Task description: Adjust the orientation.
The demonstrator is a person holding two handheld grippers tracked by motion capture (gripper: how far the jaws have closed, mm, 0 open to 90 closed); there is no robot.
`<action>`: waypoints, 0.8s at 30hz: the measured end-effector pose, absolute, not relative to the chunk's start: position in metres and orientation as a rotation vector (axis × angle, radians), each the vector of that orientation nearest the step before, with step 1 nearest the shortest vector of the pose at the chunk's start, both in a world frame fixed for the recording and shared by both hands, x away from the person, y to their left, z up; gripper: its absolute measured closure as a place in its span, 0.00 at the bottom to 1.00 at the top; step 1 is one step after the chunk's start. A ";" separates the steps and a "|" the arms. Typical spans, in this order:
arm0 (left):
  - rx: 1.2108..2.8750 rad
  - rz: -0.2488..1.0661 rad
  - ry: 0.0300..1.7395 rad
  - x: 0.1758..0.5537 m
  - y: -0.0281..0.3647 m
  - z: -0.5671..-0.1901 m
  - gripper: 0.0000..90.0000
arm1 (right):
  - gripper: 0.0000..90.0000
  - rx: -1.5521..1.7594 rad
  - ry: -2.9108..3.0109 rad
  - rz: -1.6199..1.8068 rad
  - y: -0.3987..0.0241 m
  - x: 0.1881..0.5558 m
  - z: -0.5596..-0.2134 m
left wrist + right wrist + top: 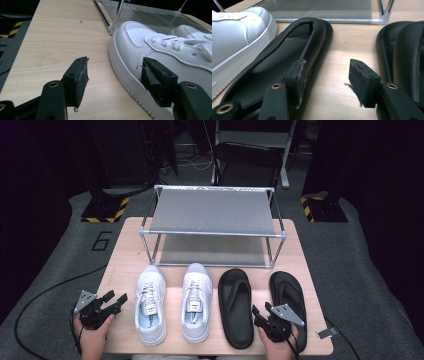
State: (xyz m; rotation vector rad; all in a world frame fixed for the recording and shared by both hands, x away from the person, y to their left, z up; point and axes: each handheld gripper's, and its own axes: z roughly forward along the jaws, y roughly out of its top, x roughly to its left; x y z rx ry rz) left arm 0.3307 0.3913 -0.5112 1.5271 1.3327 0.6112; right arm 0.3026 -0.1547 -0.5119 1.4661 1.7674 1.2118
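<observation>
Now both tools gape empty: left tool point(116, 301) beside white sneaker point(150, 305), right tool point(262, 312) beside black sandal point(236, 307).

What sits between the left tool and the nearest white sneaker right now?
Nothing visible. The left tool is open, and bare table shows between its jaws. The left white sneaker lies just beside it, with one jaw already at the shoe's side; I can't tell if they touch.
</observation>
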 end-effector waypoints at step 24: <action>1.496 0.558 1.405 0.331 0.397 -0.515 0.44 | 0.60 1.483 1.752 1.303 -0.157 0.300 -0.506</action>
